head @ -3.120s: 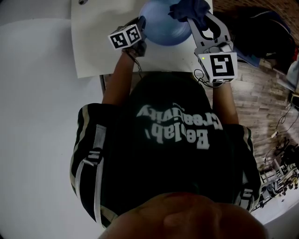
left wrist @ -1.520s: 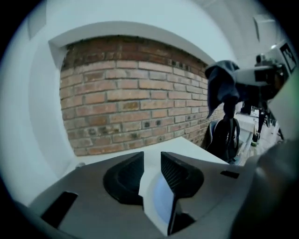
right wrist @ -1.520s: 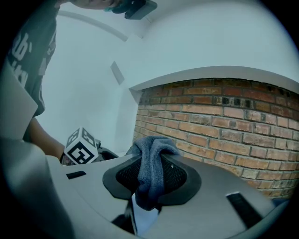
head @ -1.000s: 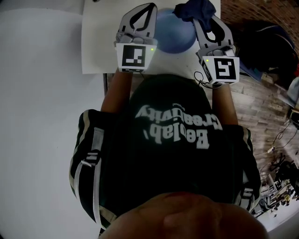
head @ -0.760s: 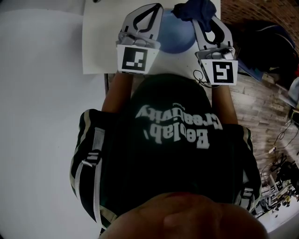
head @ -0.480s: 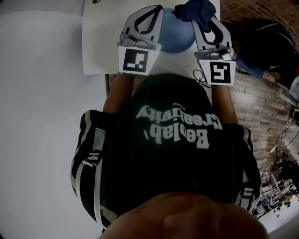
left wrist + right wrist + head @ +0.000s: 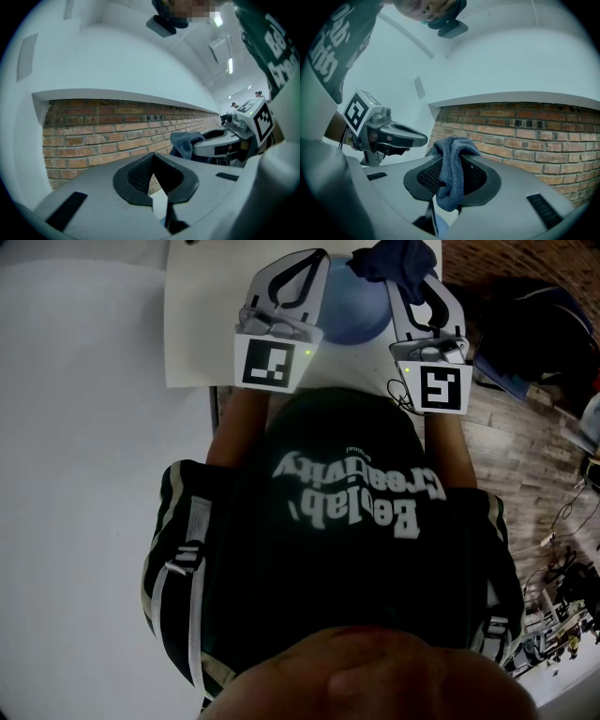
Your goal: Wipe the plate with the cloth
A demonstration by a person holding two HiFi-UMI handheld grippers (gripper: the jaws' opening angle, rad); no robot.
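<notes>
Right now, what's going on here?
A person at the white table has a gripper in each hand. The right gripper is clamped on a dark blue cloth, over the blue plate's far edge. The left gripper is shut on nothing, over the plate's left side. Whether the cloth touches the plate isn't clear.

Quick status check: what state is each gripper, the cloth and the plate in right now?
left hand-held gripper: shut, nothing between its jaws.
right hand-held gripper: shut on the cloth.
cloth: bunched, pinched in the right jaws, ends hanging out.
plate: on the table, between the two grippers, not gripped.
</notes>
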